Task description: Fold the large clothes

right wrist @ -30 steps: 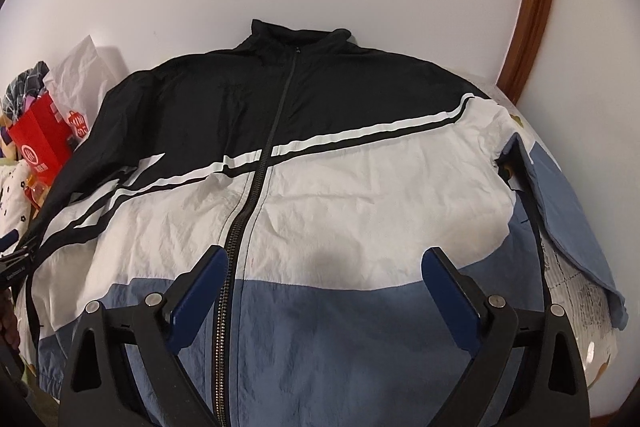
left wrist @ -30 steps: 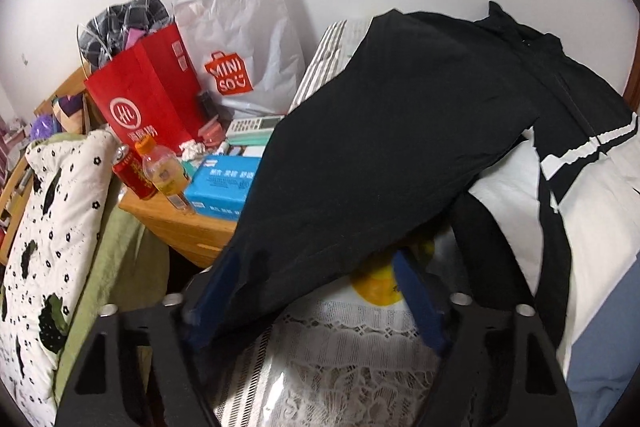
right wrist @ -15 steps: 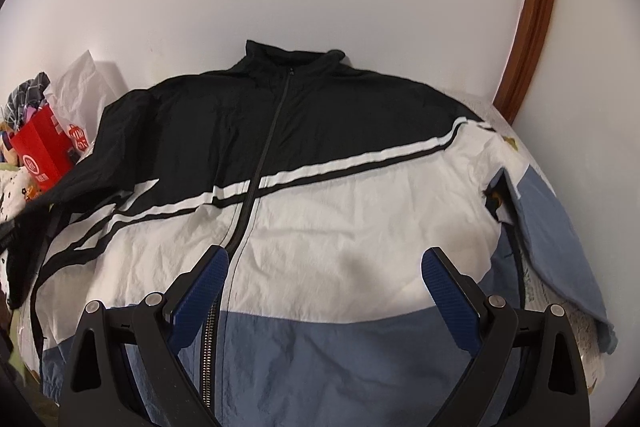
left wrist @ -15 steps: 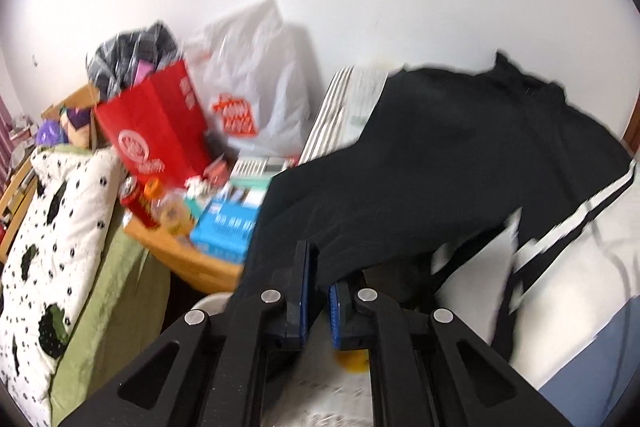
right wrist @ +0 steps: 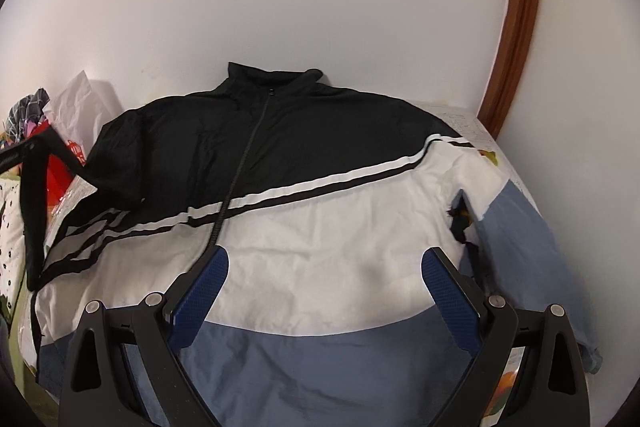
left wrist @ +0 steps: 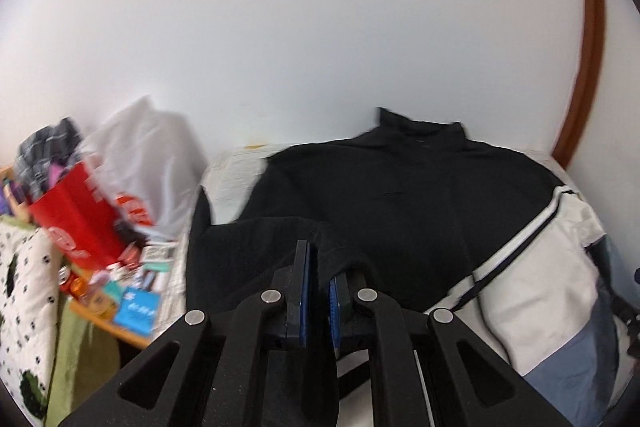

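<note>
Now the left tongs pinch the black sleeve; carry it flat across the jacket spread on the bed, while the right tongs hover wide apart.

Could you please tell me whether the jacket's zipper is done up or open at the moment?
Done up as far as can be seen. On the jacket, the zipper runs closed from the collar down to the right gripper, which hides the rest.

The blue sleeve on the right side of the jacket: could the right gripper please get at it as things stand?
Probably yes: the right gripper is open and holds nothing over the jacket, and the blue sleeve lies uncovered beside it.
</note>
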`<state>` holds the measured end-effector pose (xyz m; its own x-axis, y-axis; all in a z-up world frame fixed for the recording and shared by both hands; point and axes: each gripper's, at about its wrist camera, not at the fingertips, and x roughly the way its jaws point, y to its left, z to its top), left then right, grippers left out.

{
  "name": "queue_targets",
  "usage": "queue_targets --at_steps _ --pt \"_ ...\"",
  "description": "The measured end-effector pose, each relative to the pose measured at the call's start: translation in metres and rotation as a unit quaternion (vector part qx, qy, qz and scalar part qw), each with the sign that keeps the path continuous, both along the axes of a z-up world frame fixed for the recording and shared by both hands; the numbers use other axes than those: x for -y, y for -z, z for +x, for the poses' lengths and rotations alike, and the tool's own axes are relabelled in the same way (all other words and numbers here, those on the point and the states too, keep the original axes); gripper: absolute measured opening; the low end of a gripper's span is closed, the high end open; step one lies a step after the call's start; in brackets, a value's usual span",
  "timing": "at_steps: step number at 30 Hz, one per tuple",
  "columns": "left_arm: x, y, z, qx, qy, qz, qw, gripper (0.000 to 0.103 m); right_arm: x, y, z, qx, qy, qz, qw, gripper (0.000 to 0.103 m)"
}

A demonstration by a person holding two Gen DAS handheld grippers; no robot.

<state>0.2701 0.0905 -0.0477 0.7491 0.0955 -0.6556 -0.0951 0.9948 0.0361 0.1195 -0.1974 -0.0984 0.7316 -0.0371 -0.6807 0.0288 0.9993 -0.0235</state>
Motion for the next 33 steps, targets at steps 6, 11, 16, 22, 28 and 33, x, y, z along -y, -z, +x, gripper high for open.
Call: queue_targets --at_steps 6,11,16,22,28,33 --pt "0.053 0.017 0.035 -0.023 0.046 -0.001 0.9987 0.008 0.028 0.007 0.003 -0.004 0.012 -0.002 1.000 0.096" --pt "0.076 0.040 0.053 -0.057 0.061 -0.011 0.9965 0.008 0.056 0.021 0.008 -0.014 0.029 0.003 0.999 0.096" --pt "0.090 0.056 0.063 -0.086 0.065 -0.023 0.9939 0.008 0.074 0.026 0.010 -0.014 0.036 0.005 0.999 0.096" --pt "0.094 0.060 0.059 -0.105 0.074 -0.026 0.9914 0.026 0.069 0.026 0.015 -0.017 0.019 0.012 1.000 0.065" --pt "0.084 0.043 0.032 -0.073 0.080 -0.031 0.9936 0.070 0.040 0.019 0.021 -0.009 -0.015 0.001 1.000 0.064" --pt "0.057 0.031 0.009 -0.058 0.068 -0.044 0.9950 0.070 0.008 0.006 0.023 0.002 -0.051 0.009 0.999 0.064"
